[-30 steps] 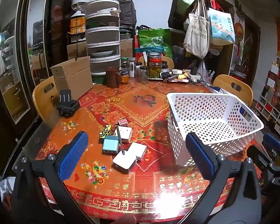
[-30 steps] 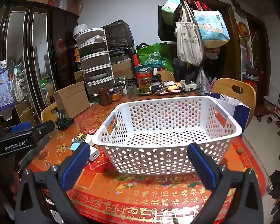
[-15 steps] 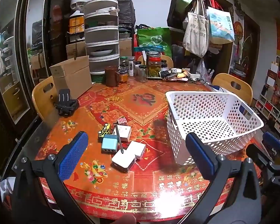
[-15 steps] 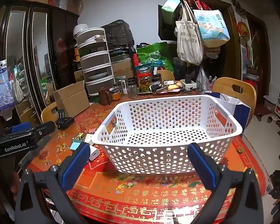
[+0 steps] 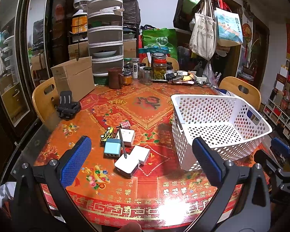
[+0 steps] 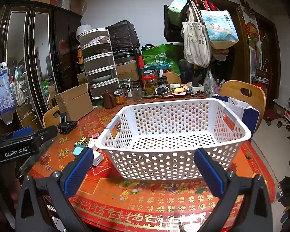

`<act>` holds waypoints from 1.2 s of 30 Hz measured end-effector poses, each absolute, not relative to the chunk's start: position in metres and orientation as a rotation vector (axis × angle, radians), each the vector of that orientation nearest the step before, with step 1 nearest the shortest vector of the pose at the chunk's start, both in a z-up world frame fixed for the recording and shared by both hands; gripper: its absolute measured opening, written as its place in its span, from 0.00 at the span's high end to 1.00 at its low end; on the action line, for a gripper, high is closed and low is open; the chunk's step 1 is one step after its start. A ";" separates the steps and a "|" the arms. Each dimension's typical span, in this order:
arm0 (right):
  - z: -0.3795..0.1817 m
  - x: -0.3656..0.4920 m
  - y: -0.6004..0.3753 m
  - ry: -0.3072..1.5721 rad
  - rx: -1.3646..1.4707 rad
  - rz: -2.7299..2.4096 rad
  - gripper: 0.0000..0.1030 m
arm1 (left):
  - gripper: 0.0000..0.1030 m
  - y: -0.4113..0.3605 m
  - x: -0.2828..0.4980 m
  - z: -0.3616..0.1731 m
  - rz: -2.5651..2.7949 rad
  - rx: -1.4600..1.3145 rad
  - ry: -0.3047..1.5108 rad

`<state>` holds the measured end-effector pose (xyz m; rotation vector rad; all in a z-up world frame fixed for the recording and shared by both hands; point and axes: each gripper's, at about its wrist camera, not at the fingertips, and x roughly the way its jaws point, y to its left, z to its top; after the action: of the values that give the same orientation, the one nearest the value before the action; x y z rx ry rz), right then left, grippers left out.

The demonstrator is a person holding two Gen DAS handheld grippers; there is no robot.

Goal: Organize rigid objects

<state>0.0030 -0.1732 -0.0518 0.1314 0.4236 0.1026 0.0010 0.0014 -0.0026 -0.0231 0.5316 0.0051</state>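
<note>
Left wrist view: your left gripper (image 5: 141, 155) hangs spread and empty, the small boxes (image 5: 127, 150) between its jaws, basket (image 5: 218, 119) right. You're pre-grasp; descend.

Right wrist view: right gripper (image 6: 145, 164) gapes empty, facing the basket.

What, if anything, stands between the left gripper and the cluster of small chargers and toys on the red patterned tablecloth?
Nothing visible does. The left gripper hangs open above the table's near edge, and only bare red patterned tablecloth lies between it and the white square charger nearest it. The white perforated plastic basket stands off to the right.
</note>
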 end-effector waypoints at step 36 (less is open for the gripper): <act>-0.051 0.004 -0.172 0.428 0.126 0.103 0.00 | 0.00 -0.001 0.001 -0.008 -0.002 -0.028 0.543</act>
<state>0.0036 -0.1724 -0.0508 0.1263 0.4276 0.1028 0.0015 -0.0011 -0.0077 -0.0281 0.5426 -0.0022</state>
